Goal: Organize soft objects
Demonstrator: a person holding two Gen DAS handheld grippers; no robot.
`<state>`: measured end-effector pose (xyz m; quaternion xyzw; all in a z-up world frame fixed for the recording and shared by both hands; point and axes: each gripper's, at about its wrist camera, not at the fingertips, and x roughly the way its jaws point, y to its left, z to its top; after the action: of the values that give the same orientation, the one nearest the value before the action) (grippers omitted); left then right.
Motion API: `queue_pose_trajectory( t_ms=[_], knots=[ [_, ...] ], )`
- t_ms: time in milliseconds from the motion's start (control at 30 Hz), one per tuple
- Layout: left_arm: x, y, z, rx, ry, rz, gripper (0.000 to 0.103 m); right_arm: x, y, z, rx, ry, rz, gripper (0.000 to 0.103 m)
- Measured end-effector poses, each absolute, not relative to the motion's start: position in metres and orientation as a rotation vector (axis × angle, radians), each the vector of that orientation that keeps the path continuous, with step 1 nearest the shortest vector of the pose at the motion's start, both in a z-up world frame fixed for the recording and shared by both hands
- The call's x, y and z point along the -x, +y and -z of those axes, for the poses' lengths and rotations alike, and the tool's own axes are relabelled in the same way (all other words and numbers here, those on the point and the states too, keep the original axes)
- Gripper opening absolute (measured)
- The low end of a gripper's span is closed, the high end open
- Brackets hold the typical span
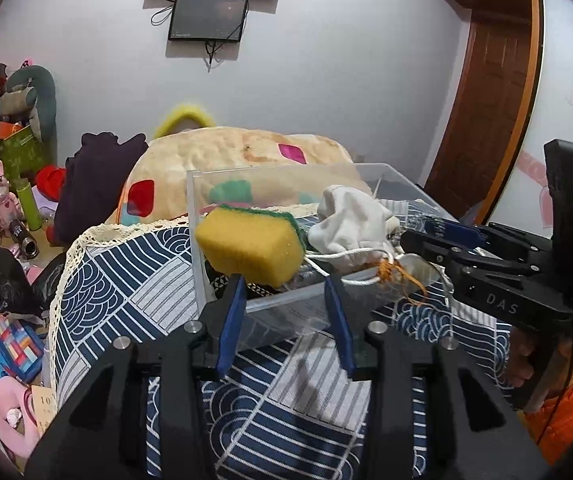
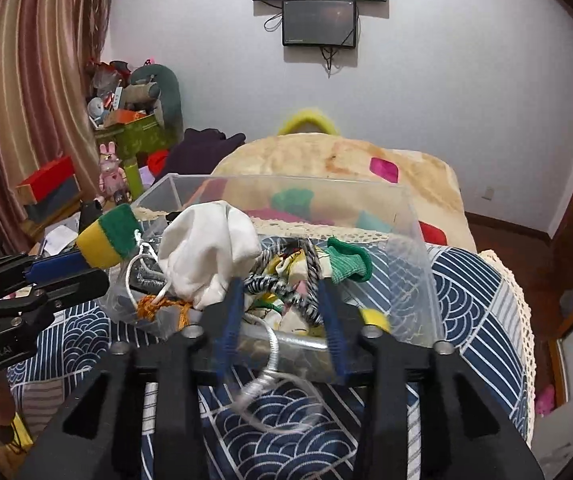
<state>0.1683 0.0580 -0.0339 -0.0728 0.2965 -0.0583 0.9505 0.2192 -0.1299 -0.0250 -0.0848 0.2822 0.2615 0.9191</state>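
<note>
Both black hand-held grippers with blue finger pads are hanging at the near side of the clear plastic box, which is sitting on the blue and white patterned cloth.

From the right camera, the left gripper is looking like it is pinching the yellow sponge with the green scrubby top, holding it over the box's left corner, probably so it can drop inside. From its own camera the sponge is sitting just past the spread tips, so I cannot tell if the grip is real.

The right gripper is standing wide with nothing in it, right by the white cloth drawstring bag on top of the pile, maybe getting ready to tidy it.

The green knitted piece and the striped twisted cord are lying in the box too. Things under them are too tangled to make out. The bag's string is hanging over the front, blurry.
</note>
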Motion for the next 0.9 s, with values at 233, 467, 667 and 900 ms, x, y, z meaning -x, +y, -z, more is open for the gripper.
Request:
queue_pose_trajectory(
  t_ms=[233,467,667,900],
  knots=[
    [-0.154,0.056,0.030,0.137,0.596,0.120,0.048,-0.210,-0.142,0.019,0.185,0.558,-0.525,0.044],
    [-0.133,0.054,0.007,0.119,0.513,0.099,0.050,-0.197,-0.157,0.001,0.148,0.494,-0.527,0.044],
    [-0.110,0.050,-0.018,0.103,0.415,0.077,0.058,-0.173,-0.169,-0.022,0.110,0.403,-0.546,0.044],
    [-0.086,0.041,-0.034,0.086,0.328,0.059,0.073,-0.148,-0.179,-0.037,0.082,0.312,-0.563,0.059]
  ],
)
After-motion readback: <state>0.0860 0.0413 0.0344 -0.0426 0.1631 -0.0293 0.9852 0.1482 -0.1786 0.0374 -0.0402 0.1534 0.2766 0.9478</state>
